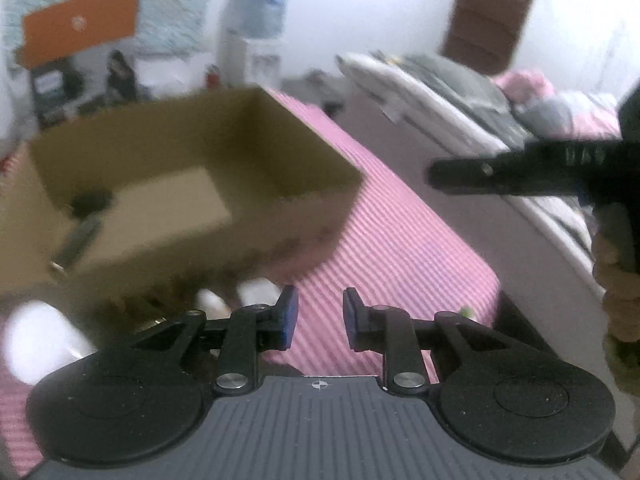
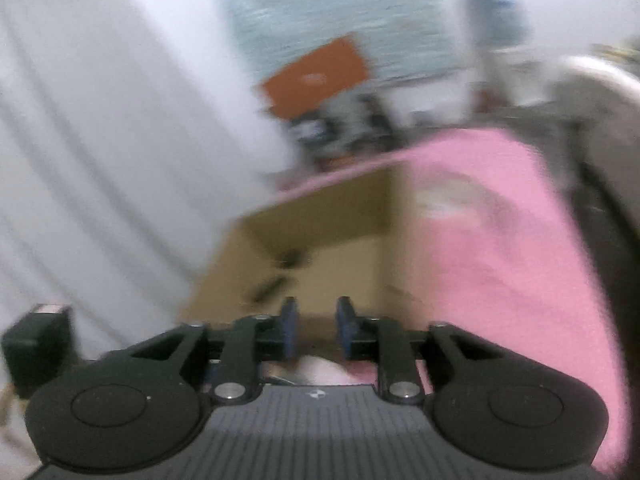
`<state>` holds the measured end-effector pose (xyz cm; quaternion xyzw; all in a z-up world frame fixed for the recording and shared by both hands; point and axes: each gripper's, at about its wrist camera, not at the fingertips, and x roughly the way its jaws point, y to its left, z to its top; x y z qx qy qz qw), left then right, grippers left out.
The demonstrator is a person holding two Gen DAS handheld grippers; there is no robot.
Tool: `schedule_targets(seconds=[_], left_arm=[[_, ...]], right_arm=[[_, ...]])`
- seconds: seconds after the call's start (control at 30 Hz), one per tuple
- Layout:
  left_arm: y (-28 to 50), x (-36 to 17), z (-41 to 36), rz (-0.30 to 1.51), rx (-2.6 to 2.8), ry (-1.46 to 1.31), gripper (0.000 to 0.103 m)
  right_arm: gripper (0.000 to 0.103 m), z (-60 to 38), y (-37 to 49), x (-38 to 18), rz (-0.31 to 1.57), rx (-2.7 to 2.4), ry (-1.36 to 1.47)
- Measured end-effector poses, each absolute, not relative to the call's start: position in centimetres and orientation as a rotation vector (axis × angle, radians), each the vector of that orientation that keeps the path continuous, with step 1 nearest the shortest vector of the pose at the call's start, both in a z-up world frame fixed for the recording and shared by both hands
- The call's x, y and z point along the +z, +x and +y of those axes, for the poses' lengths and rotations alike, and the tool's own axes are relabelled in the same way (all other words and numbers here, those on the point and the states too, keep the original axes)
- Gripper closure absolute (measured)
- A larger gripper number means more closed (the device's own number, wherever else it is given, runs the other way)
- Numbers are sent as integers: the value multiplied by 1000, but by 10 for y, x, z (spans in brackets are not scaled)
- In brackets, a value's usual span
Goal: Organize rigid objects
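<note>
An open cardboard box (image 1: 320, 160) stands on a pink striped cloth (image 1: 400, 260). Inside it, at the left, lie a dark lump (image 1: 90, 202) and a dark slim tool (image 1: 78, 240). My left gripper (image 1: 320, 318) hovers in front of the box, pads close together and nothing between them. Beside its left finger lie white objects (image 1: 256, 292), blurred. The right gripper (image 1: 434, 174) reaches in from the right, above the cloth. In the right wrist view, my right gripper (image 2: 317, 332) points over the near wall of the box (image 2: 320, 212), pads apart and bare. The dark items (image 2: 272, 286) lie ahead of it.
A large white rounded thing (image 1: 40, 340) sits at the lower left. A bed with folded bedding (image 1: 440, 92) runs along the right, a water dispenser (image 1: 260, 20) and an orange board (image 1: 80, 28) behind. White curtain (image 2: 100, 160) fills the left of the right wrist view.
</note>
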<state>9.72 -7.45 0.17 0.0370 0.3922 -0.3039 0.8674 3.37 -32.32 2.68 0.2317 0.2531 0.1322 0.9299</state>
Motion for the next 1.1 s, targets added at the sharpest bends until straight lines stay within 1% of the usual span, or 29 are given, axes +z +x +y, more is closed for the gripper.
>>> schedule_targets(seconds=[0.03, 0.07, 0.13, 0.17, 0.23, 0.3, 0.33, 0.4, 0.53, 0.6, 0.8, 1.1], left_arm=[[95, -5, -80, 838, -651, 82, 79], [93, -9, -84, 854, -664, 86, 79], [92, -15, -91, 885, -686, 93, 79], [91, -18, -94, 896, -694, 102, 79], [91, -18, -100, 906, -701, 124, 79], [92, -17, -105, 911, -704, 136, 78], [92, -18, -106, 913, -706, 139, 76], [91, -17, -109, 918, -705, 144, 70], [88, -17, -115, 919, -701, 157, 64], [87, -17, -117, 920, -698, 161, 55], [87, -15, -124, 920, -678, 186, 50], [87, -12, -129, 920, -652, 204, 49]], right_arm=[[45, -335, 21, 13, 511, 184, 471], [41, -345, 6, -6, 514, 51, 448], [41, -360, -12, -44, 578, -156, 422], [42, -368, -18, -60, 616, -195, 459], [51, -388, -32, -96, 684, -212, 622], [51, -399, -43, -114, 693, -222, 721], [51, -401, -47, -115, 680, -227, 731], [51, -403, -54, -110, 641, -218, 727], [51, -410, -67, -99, 587, -212, 724], [51, -415, -74, -100, 581, -216, 737], [51, -432, -93, -120, 584, -264, 822], [51, -445, -103, -154, 627, -274, 919]])
